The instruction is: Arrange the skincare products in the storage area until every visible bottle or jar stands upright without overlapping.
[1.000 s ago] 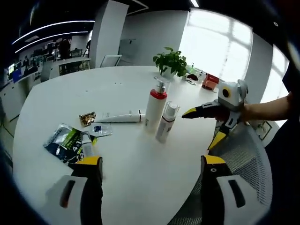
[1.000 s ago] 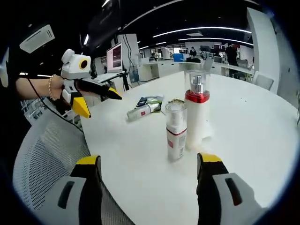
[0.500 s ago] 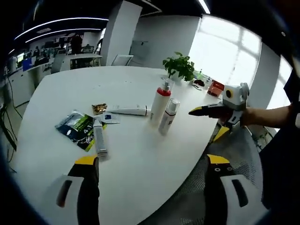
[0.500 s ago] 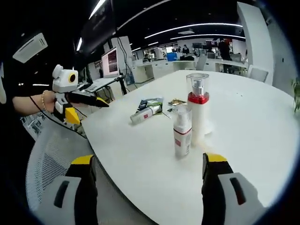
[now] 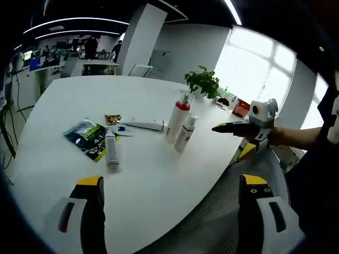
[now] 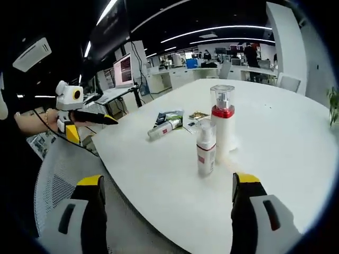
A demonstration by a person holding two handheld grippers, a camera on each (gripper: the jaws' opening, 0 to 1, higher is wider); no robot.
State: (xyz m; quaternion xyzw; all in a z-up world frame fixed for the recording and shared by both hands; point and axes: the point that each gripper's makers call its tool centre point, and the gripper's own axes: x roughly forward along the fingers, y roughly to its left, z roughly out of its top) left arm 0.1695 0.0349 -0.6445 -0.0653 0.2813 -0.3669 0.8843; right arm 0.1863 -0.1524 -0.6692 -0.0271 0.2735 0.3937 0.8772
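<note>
We are drawing both spread, empty claws back from the counter (image 5: 159,174); the lying tube (image 5: 110,156), seemingly light and squashy, probably wants gripping near its cap.

Daylight is pouring through a window (image 5: 265,69) at two o'clock in the left gripper view, blowing out the panes and washing the white tabletop (image 5: 143,169) bright. Ceiling strip lights (image 6: 222,29) are streaking overhead in the right gripper view. Fisheye curvature is bending straight lines toward the edges; distant desks are softening.
</note>
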